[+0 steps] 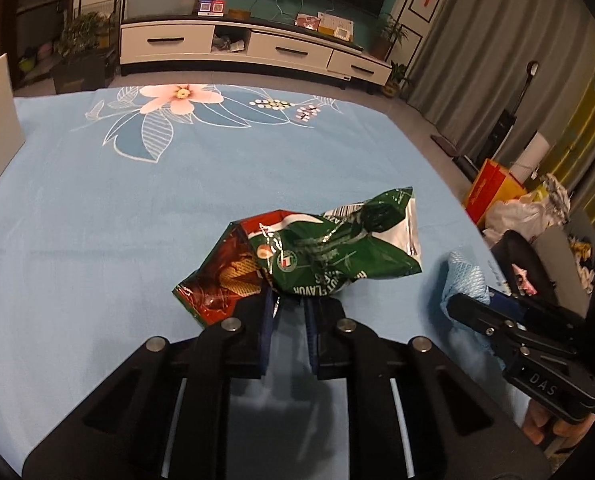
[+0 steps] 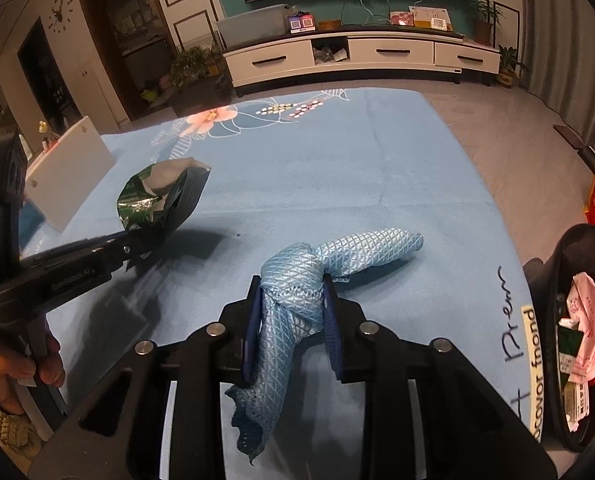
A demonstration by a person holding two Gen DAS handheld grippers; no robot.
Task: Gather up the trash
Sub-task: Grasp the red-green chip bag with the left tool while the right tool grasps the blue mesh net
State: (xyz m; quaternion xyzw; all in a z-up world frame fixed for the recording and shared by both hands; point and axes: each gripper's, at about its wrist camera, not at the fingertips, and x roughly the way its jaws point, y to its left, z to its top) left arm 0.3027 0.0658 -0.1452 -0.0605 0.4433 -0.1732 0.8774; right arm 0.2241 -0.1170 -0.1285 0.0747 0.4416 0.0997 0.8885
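item: snack wrapper [image 1: 297, 252], crumpled green and red foil, empty by the look of it. location: lifted just above the blue floral cloth [image 1: 97, 220], pinched at its lower crumpled edge by the left gripper [image 1: 291, 300], whose jaws are closed on a fold of the foil. in the right wrist view the same wrapper [image 2: 153, 196] hangs clear of the cloth and throws a shadow beneath it.

handling, as judged: very light, thin, crinkly and slick; it holds creases but has no stiffness, so it will flop and swing from the pinch point. a bunched fold is the safest hold, since a single smooth layer may slide out between the pads.

item: light blue textured rag [image 2: 317, 268], twisted into a loose knot, one end resting on the cloth, one tail drooping toward the camera. held by the right gripper [image 2: 291, 312], jaws closed around its bunched middle. soft, limp, grippy weave; unlikely to slip.

receptacle: black bin [image 2: 553, 280] at the right edge of the table, already holding pink paper [image 2: 589, 320] and a green carton. well apart from the wrapper, near the rag.

surroundings: white board [image 2: 69, 168] standing at the left edge of the cloth; tv cabinet [image 1: 257, 46] across the floor; bags and clutter [image 1: 517, 204] on the floor to the right.
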